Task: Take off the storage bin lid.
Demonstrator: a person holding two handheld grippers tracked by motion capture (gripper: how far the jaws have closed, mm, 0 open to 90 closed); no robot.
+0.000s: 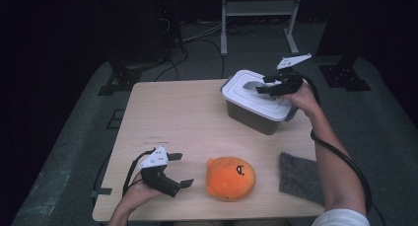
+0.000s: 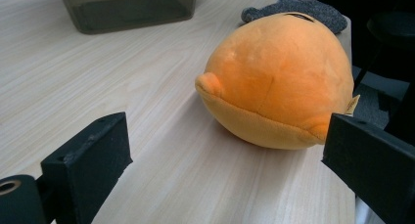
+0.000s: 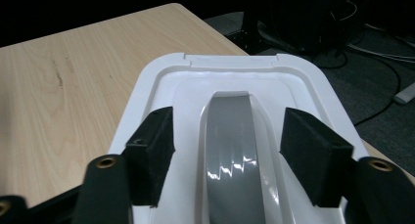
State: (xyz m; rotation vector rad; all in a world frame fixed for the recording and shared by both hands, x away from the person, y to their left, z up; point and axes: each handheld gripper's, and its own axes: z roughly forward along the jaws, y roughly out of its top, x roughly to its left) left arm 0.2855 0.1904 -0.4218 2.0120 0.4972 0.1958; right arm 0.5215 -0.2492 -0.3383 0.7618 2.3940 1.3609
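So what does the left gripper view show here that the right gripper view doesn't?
Left gripper view alone: the orange plush toy lying on the table between the left hand-held gripper's open jaws, a grey cloth behind it, and the smoky side wall of the bin. Right gripper view alone: the bin's white lid with its grey handle, which the right hand-held gripper's open jaws straddle, plus cables on the floor. Both share the light wooden table.
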